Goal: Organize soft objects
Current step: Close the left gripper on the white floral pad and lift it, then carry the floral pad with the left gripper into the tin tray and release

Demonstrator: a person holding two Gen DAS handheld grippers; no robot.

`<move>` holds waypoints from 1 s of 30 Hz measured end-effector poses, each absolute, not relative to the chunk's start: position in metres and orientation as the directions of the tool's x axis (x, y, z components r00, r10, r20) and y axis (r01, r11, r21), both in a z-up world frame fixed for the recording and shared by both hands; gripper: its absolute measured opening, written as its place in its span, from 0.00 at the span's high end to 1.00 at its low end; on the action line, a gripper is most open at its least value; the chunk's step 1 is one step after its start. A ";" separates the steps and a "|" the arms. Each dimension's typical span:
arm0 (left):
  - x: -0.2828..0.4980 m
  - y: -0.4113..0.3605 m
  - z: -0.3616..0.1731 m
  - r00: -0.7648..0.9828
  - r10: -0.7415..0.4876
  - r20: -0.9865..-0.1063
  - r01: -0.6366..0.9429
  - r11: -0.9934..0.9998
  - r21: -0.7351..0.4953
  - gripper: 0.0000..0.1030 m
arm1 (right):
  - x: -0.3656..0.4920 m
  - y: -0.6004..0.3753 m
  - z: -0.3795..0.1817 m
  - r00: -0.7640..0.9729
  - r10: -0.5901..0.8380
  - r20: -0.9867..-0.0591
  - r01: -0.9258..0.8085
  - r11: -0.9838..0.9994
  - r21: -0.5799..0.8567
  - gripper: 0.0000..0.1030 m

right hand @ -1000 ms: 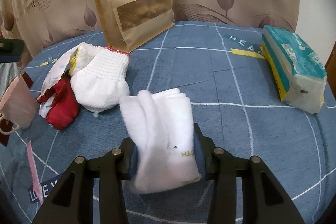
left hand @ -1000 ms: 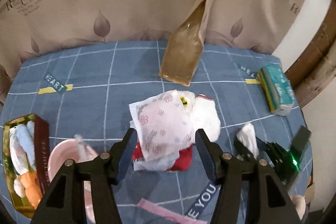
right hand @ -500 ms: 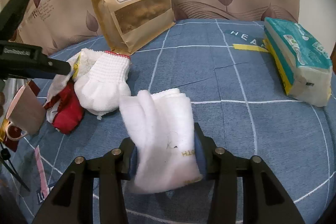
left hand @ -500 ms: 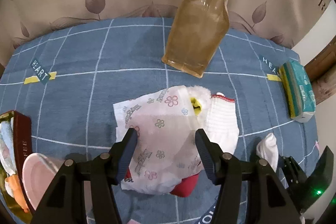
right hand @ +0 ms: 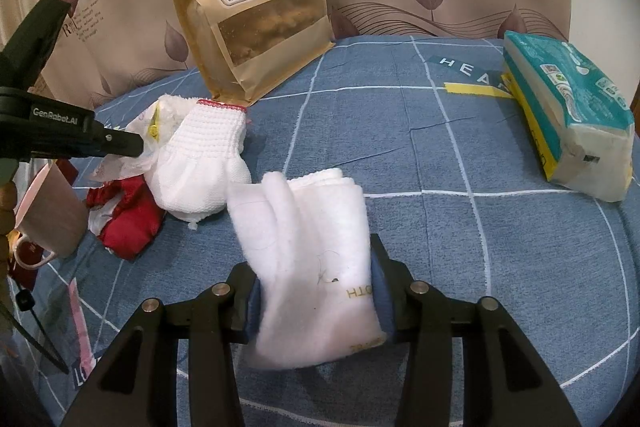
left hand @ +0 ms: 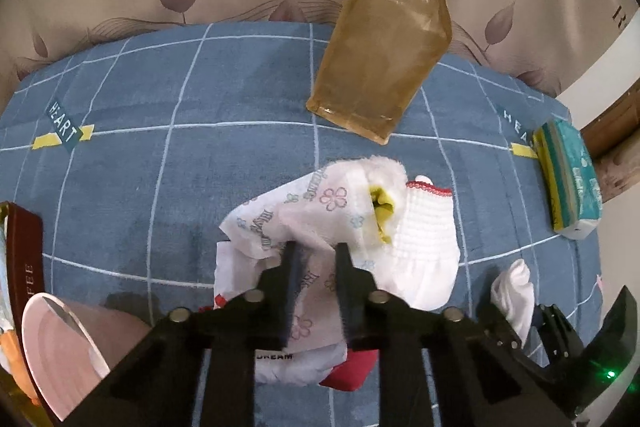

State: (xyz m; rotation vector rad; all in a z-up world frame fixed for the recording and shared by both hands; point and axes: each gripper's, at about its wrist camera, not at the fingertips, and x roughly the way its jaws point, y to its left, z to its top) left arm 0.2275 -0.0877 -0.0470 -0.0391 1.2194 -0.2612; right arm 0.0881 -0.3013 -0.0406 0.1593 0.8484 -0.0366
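Your left gripper (left hand: 316, 251) is closing its jaws on the flowered wrapper (left hand: 304, 223), which lies at the middle of the blue cloth (left hand: 168, 163) on top of a red pouch (left hand: 352, 367), with a white glove (left hand: 428, 247) touching it at 3 o'clock. Your right gripper (right hand: 316, 287) clenches a folded white towel (right hand: 308, 247); the tissue pack (right hand: 568, 111) sits toward 2 o'clock.

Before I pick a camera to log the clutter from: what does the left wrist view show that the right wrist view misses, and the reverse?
Left wrist only: a dark red box at the left edge, and the left gripper closing on the floral wrapper.
Right wrist only: the printed front label of the brown snack bag, and the right gripper clamping the folded white towel.
Both: white knit glove, tissue pack, pink cup, blue grid cloth.
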 end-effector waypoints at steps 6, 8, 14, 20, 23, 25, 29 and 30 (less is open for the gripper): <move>0.221 -0.086 -0.035 0.335 -0.235 -0.912 0.184 0.966 -0.181 0.89 | 0.088 -0.302 -0.041 0.662 0.031 -0.749 0.095 0.988 0.125 0.58; 0.218 -0.087 -0.029 0.344 -0.240 -0.908 0.190 0.965 -0.182 0.89 | 0.088 -0.302 -0.041 0.662 0.031 -0.749 0.095 0.988 0.125 0.58; 0.210 -0.089 -0.013 0.363 -0.248 -0.898 0.211 0.961 -0.180 0.89 | 0.088 -0.301 -0.040 0.662 0.030 -0.749 0.095 0.988 0.124 0.58; 0.200 -0.087 0.004 0.381 -0.258 -0.888 0.226 0.957 -0.181 0.89 | 0.089 -0.301 -0.040 0.662 0.031 -0.749 0.096 0.988 0.125 0.57; 0.196 -0.084 0.013 0.391 -0.266 -0.881 0.232 0.955 -0.185 0.89 | 0.089 -0.301 -0.041 0.662 0.028 -0.749 0.095 0.988 0.122 0.57; 0.193 -0.083 0.018 0.396 -0.275 -0.876 0.239 0.952 -0.191 0.89 | 0.089 -0.301 -0.041 0.662 0.029 -0.749 0.095 0.988 0.123 0.57; 0.187 -0.078 0.028 0.407 -0.285 -0.868 0.246 0.949 -0.196 0.89 | 0.089 -0.301 -0.041 0.662 0.029 -0.749 0.095 0.988 0.122 0.57; 0.186 -0.077 0.030 0.408 -0.286 -0.867 0.246 0.949 -0.198 0.89 | 0.089 -0.301 -0.041 0.662 0.029 -0.749 0.095 0.988 0.122 0.57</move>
